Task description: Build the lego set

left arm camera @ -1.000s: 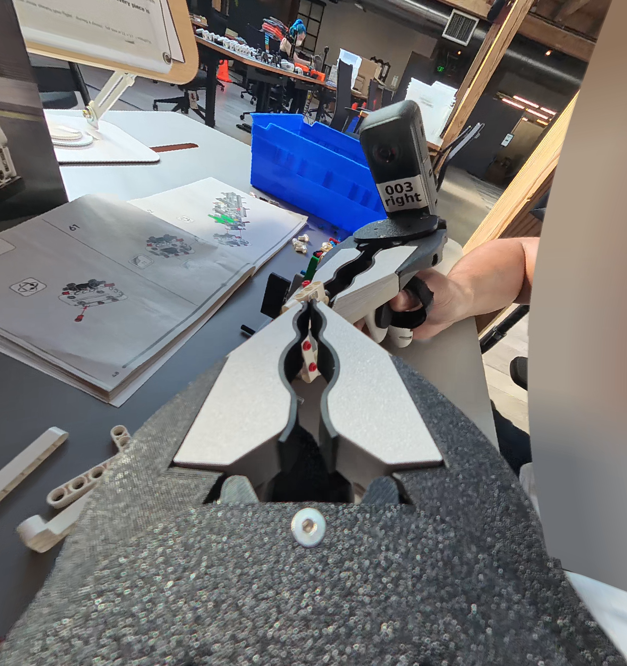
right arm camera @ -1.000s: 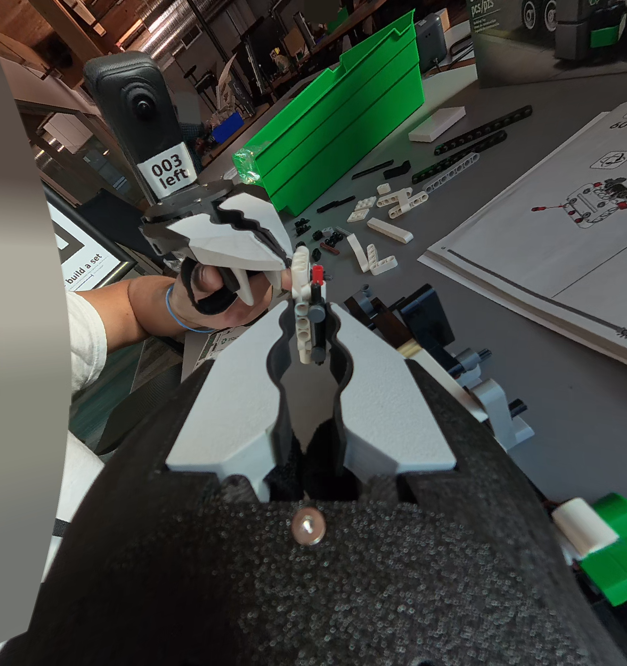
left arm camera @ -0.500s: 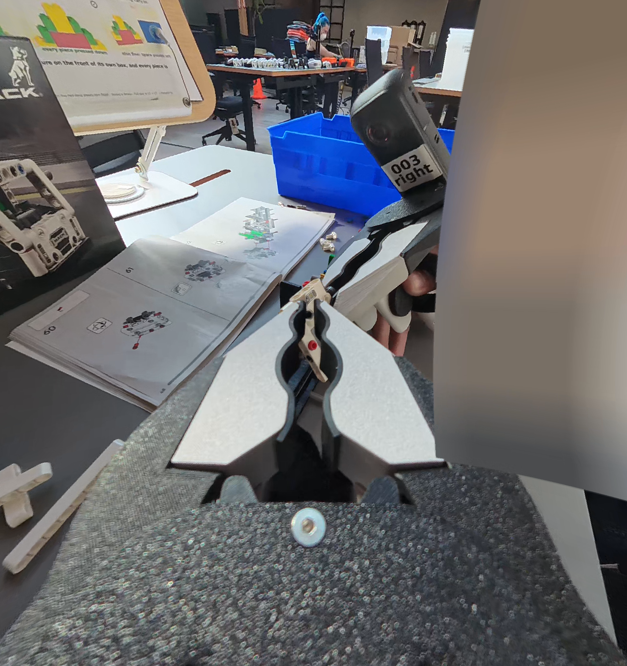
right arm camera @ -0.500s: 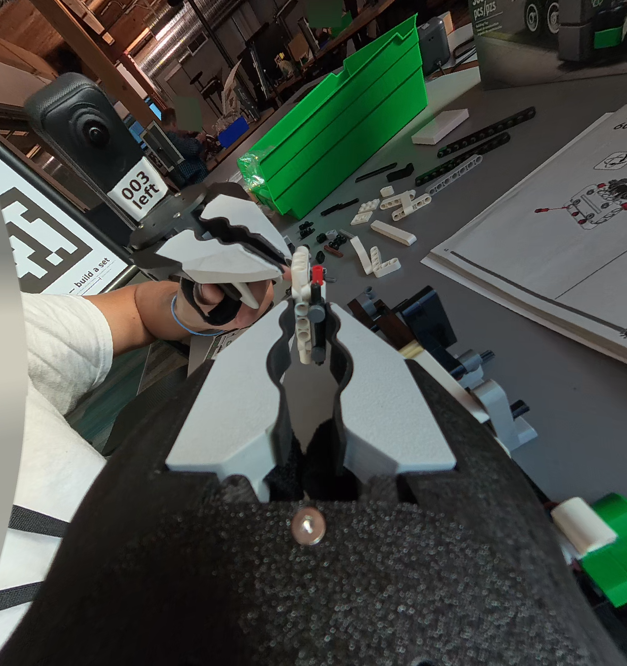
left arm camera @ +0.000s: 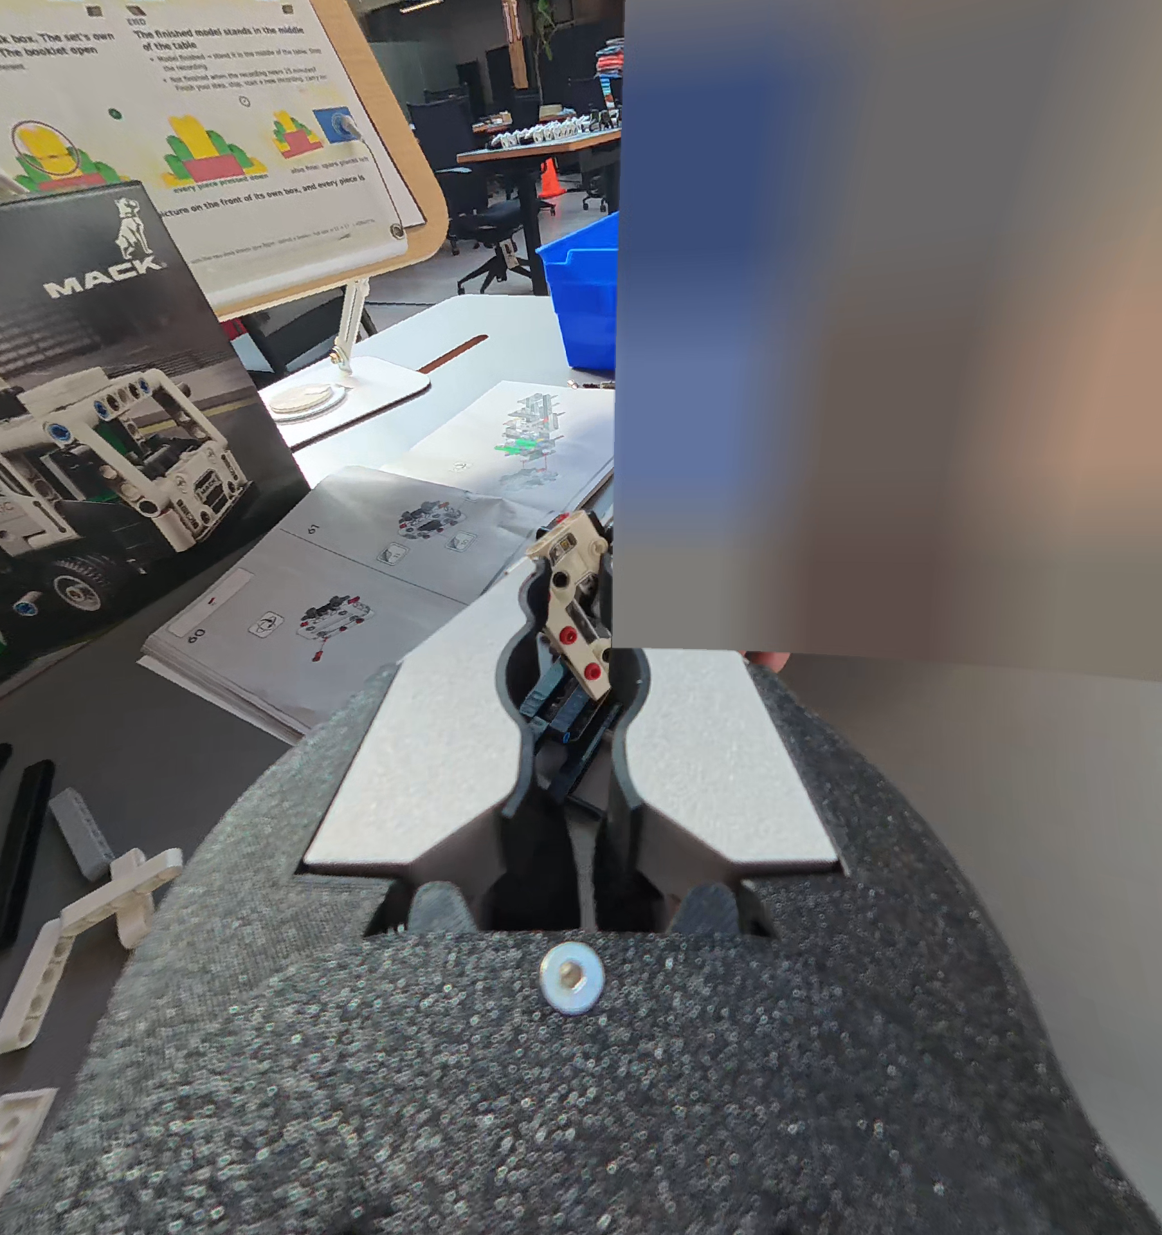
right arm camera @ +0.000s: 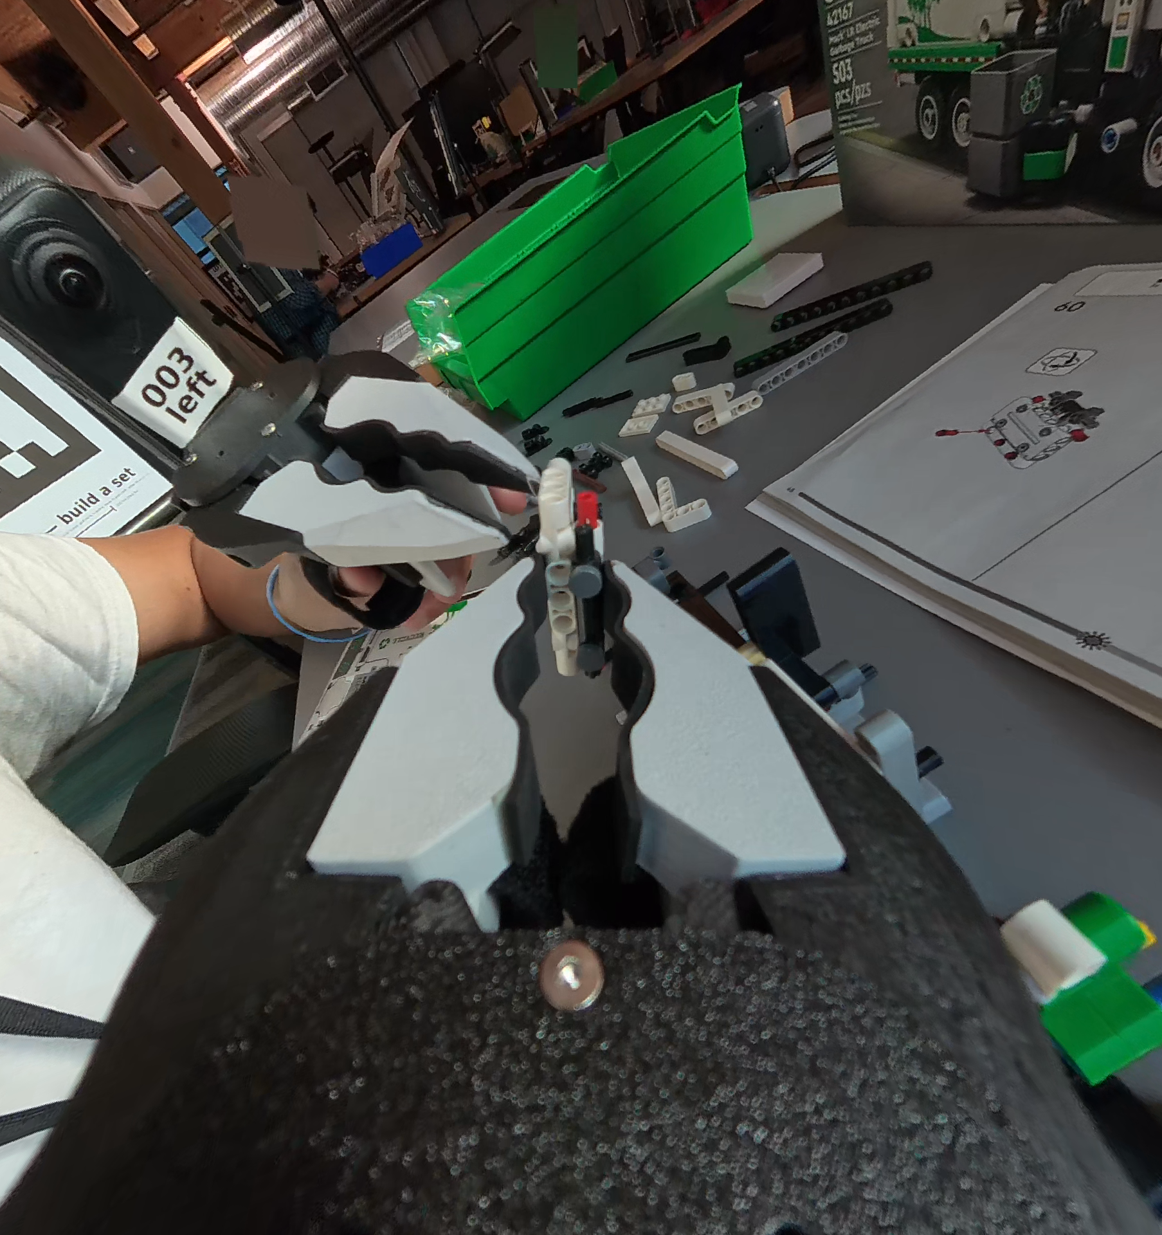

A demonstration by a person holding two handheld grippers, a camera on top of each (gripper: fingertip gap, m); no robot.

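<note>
Your right gripper stays clamped on a small white, black and grey brick assembly above the grey table. Your left gripper has swung round, its fingertips pinching the assembly's white upper beam. The instruction booklet lies open nearby.

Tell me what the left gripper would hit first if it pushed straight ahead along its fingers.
Most likely the small white, black and grey brick assembly already at its tips. In the right wrist view the left gripper points right at it, while the right gripper grips the same assembly. Depth beyond that is unclear.
</note>
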